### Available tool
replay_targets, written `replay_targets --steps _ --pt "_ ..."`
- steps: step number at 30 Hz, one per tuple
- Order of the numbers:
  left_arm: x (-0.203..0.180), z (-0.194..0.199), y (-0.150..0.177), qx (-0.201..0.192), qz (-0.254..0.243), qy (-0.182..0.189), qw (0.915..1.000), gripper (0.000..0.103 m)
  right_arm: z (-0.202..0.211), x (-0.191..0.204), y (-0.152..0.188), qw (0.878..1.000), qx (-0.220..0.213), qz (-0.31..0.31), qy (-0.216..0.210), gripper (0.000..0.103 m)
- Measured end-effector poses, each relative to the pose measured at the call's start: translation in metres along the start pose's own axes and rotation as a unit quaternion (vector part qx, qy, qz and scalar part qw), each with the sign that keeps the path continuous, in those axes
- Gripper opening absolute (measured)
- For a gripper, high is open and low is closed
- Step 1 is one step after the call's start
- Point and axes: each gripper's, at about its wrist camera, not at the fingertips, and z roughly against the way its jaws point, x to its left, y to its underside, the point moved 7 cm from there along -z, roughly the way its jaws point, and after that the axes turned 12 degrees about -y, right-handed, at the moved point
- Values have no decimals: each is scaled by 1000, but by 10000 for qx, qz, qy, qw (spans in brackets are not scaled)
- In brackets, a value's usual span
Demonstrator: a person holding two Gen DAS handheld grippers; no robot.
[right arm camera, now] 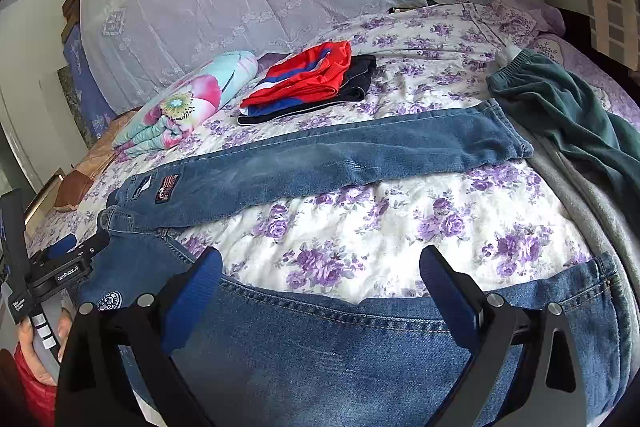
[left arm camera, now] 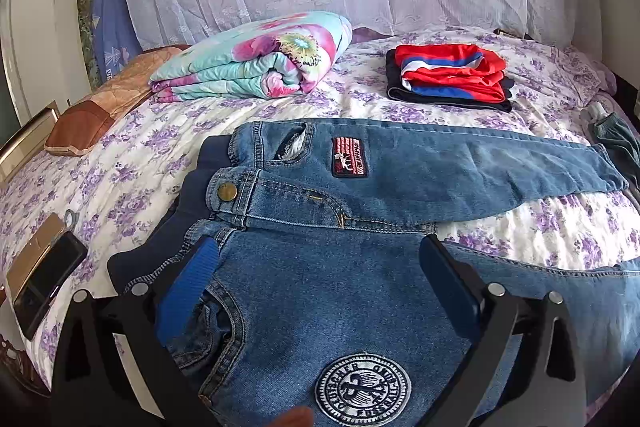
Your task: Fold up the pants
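Observation:
Blue jeans [left arm camera: 400,171] lie spread on the flowered bed [left arm camera: 280,107], legs apart in a V. My left gripper [left arm camera: 320,259] is open over the waist, above the near hip with a round white badge [left arm camera: 362,389]. My right gripper [right arm camera: 320,267] is open over the near leg [right arm camera: 340,339], close to its upper seam. The far leg [right arm camera: 340,155] stretches to the right with a red patch [right arm camera: 166,189] near the waist. The left gripper shows in the right wrist view [right arm camera: 90,249] at the waistband.
A folded flowered quilt [left arm camera: 256,63] and a stack of folded red and dark clothes [left arm camera: 450,77] lie further back. Green pants [right arm camera: 572,115] lie at the right. A phone [left arm camera: 46,285] and a brown pillow [left arm camera: 104,103] lie left.

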Motion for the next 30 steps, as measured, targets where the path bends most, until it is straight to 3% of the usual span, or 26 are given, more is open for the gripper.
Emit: replay_targets --steps 30 --pt "-16 -8 3 97 -92 141 9998 98 -12 0 -1 9998 82 99 138 99"
